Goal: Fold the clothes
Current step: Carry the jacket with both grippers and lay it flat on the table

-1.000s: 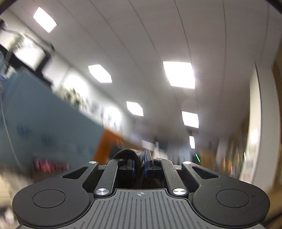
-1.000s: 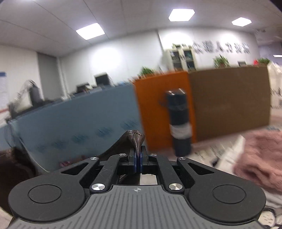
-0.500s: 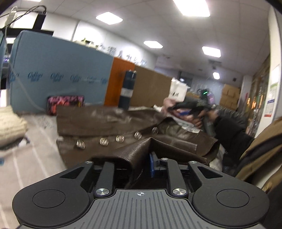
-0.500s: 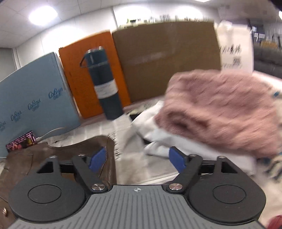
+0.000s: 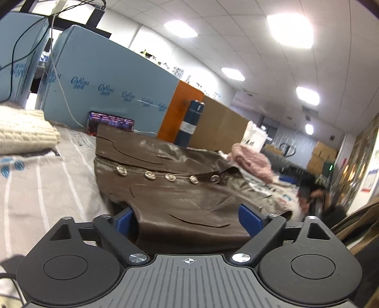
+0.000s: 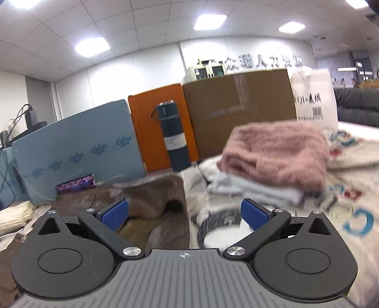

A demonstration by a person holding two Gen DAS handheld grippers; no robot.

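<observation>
On the bench at my 12 o'clock lies the brown jacket (image 5: 180, 189), just dropped (both had pinched it): left claw (image 5: 188, 219) and right claw (image 6: 184, 213) now gape empty, so folding can begin.

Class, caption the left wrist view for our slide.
Open left gripper over brown jacket laid on the table.

Open-plan office, part used as a work area. Suspended tile ceiling with flat panel lights (image 6: 209, 21). Large wall lettering (image 6: 264, 61) above a cabinet (image 6: 208, 71). Monitor and cables (image 6: 28, 118) at left. Blue foam board (image 5: 106, 94), orange panel (image 6: 156, 125) and cardboard sheet (image 6: 239, 111) screen off the cloth-covered table (image 5: 42, 184). Stacked cartons (image 5: 322, 154) far back; dark sofa (image 6: 357, 106) at right.
</observation>
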